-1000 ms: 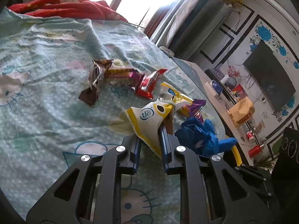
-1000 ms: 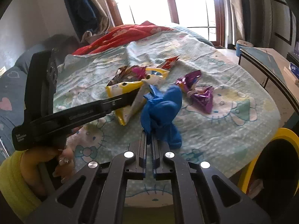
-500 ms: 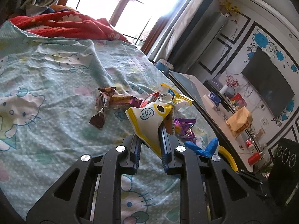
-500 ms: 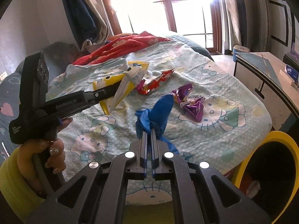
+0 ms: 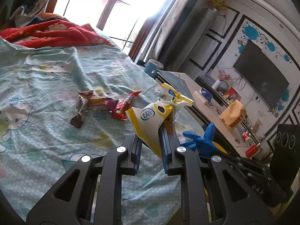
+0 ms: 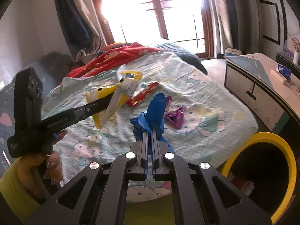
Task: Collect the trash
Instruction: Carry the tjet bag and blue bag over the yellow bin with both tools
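Blk grippers w/ silver screws, blue-edged fingers (image 6: pixel 144 150); yellow sleeve (image 6: pixel 11 185).

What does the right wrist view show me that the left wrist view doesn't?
Only the right wrist view: the yellow bin's dark open mouth beside the bed, the purple wrapper, and the hand holding the left hand-held gripper. Only the left wrist view: the TV and the brown wrapper. Both: the yellow-white pouch, the blue glove, the red wrapper.

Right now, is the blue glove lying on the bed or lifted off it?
Lifted. The right gripper is shut on the blue glove, which hangs bunched from its jaws above the bedsheet.
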Action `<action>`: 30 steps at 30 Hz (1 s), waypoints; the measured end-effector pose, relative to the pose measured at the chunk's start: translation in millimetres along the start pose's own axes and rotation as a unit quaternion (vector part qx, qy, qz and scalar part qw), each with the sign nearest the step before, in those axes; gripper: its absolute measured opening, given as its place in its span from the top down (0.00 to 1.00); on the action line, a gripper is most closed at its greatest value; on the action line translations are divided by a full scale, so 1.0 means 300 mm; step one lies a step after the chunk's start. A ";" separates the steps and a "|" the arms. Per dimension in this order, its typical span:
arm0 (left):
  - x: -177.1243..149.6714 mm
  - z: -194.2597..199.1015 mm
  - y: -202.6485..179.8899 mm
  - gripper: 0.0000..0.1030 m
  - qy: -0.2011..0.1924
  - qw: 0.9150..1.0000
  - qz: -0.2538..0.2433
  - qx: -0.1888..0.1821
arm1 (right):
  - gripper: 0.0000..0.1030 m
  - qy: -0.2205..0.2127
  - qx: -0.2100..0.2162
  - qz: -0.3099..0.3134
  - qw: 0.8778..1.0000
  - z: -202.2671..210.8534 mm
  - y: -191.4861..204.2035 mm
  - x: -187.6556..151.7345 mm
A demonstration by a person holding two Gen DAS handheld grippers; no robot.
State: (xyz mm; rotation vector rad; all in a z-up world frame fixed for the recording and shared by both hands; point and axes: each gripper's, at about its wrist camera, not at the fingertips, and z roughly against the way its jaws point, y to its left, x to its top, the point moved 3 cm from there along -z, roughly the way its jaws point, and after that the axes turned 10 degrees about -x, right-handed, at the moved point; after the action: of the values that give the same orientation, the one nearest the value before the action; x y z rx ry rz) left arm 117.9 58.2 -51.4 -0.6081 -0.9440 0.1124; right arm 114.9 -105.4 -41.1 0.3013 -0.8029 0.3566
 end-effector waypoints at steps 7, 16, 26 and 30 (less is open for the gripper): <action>-0.017 -0.005 -0.067 0.88 0.006 1.000 -0.020 -0.016 | 0.97 -0.018 -0.017 -0.019 1.000 0.064 -0.076 0.014; -0.055 -0.024 -0.194 0.88 0.019 0.997 -0.059 -0.046 | 0.97 -0.035 -0.043 -0.047 0.997 0.138 -0.199 0.023; -0.103 -0.066 -0.276 0.88 0.042 0.994 -0.072 -0.075 | 0.97 -0.054 -0.071 -0.088 0.992 0.212 -0.354 0.023; -0.129 -0.087 -0.316 0.88 0.053 0.991 -0.087 -0.084 | 0.97 -0.056 -0.083 -0.105 0.989 0.228 -0.413 0.016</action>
State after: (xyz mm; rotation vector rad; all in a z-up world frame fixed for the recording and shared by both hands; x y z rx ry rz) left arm 99.5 -45.3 -40.2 -0.6774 -0.9050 -0.1547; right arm 125.9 -242.6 -8.3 0.2479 -0.8976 0.0752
